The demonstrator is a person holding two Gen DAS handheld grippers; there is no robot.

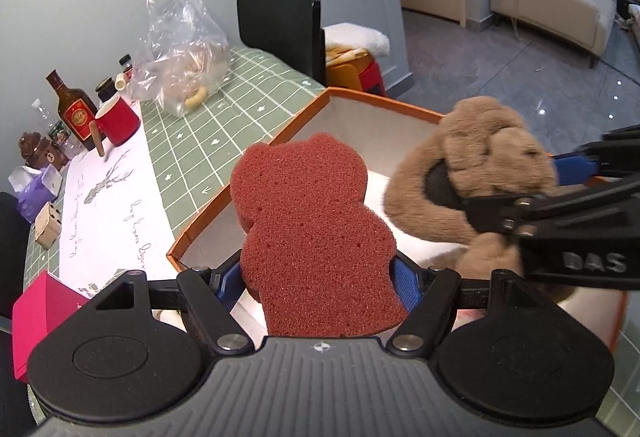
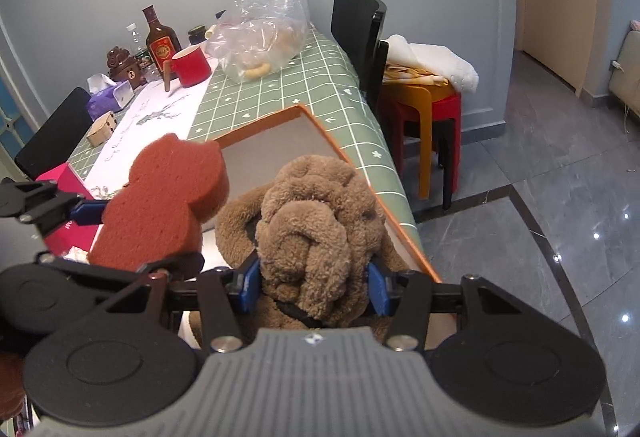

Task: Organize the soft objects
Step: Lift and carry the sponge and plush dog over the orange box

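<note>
Item one: our left gripper [image 1: 320, 277] has its blue pads [image 1: 404, 283] pressed against both sides of a red sponge [image 1: 308, 225] cut in a bear outline, carried upright above the near edge of the orange-rimmed box [image 1: 384, 103].

Item two: our right gripper [image 2: 314, 283] is clamped on a brown plush dog [image 2: 316, 225], fingers squeezing its wrinkled head, also above the box. Sponge and plush sit just beside each other; we cannot tell whether they touch.

Item three: the box, white inside, lies on the green checked tablecloth [image 1: 208, 129], its right wall close to the table's edge, with open floor beyond.

Item four, far end of the table, well apart from the box: a clear plastic bag [image 2: 266, 29], a red mug [image 2: 192, 67], a brown bottle [image 2: 160, 41].

Item five: a pink box [image 1: 40, 321] just left of our left gripper; a black chair [image 2: 360, 33] behind the far right corner.
</note>
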